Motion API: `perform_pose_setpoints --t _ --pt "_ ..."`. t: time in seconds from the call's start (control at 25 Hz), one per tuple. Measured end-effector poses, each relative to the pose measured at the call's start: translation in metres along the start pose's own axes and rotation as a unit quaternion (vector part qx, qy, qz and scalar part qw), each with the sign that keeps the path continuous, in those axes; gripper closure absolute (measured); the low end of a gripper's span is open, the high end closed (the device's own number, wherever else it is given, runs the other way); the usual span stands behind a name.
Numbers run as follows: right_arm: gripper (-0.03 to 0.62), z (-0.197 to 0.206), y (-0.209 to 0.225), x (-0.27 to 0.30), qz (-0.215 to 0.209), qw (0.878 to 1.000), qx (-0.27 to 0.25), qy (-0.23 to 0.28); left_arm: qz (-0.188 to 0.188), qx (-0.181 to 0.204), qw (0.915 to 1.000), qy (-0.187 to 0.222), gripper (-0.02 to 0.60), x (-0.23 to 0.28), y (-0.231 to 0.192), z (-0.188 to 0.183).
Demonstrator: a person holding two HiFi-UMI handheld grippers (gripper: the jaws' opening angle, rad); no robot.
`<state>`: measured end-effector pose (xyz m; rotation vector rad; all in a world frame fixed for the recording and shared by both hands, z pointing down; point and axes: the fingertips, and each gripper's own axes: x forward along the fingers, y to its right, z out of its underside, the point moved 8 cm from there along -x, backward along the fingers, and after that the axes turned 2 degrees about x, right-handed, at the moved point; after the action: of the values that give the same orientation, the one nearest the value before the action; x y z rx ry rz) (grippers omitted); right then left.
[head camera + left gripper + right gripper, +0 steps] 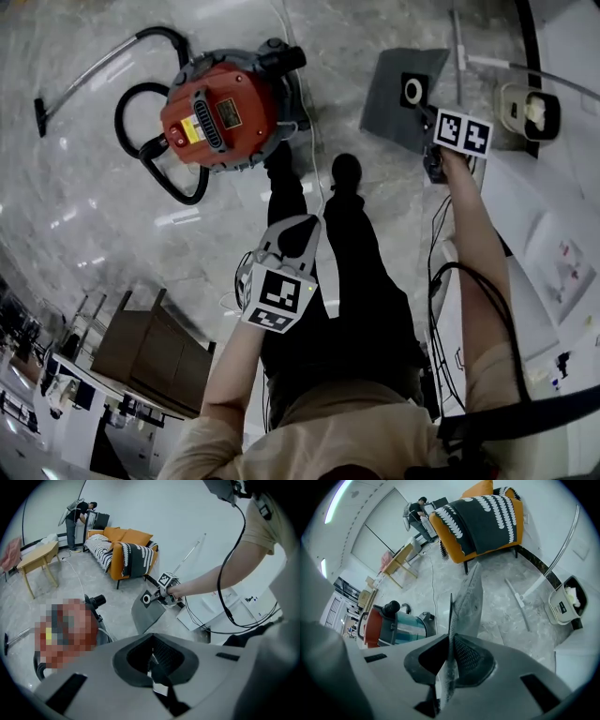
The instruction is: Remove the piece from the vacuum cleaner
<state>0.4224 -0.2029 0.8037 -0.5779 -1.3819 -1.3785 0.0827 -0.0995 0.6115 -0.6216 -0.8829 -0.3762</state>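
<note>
A red canister vacuum cleaner (220,112) stands on the marble floor at the upper left; the right gripper view shows it at the lower left (389,620). My right gripper (428,119) is shut on a flat grey dust bag (398,94) with a round white-ringed collar, held out over the floor away from the vacuum. The bag (471,602) stands edge-on between that gripper's (451,660) pads. In the left gripper view the bag (147,611) hangs from the right gripper (161,596). My left gripper (291,232) (152,660) hovers by my legs, jaws together, nothing in them.
The vacuum's black hose (141,141) and wand (89,75) lie on the floor to its left. A white bin (530,112) and a metal pole (553,559) stand at the right. An orange sofa (126,550), a wooden table (40,557) and a person (77,520) are farther off.
</note>
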Motion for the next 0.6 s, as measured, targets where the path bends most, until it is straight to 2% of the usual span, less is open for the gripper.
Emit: perform_pose_setpoints --t 0.4,0.6 --pt "0.563 -0.009 -0.008 0.003 -0.001 0.996 -0.085 -0.033 -0.02 -0.028 0.9993 0.011 0.586 0.007 0.02 0.0" --pt "0.563 -0.001 -0.011 0.005 0.0 0.994 -0.098 -0.036 -0.062 -0.039 0.9973 -0.003 0.586 -0.005 0.002 0.008"
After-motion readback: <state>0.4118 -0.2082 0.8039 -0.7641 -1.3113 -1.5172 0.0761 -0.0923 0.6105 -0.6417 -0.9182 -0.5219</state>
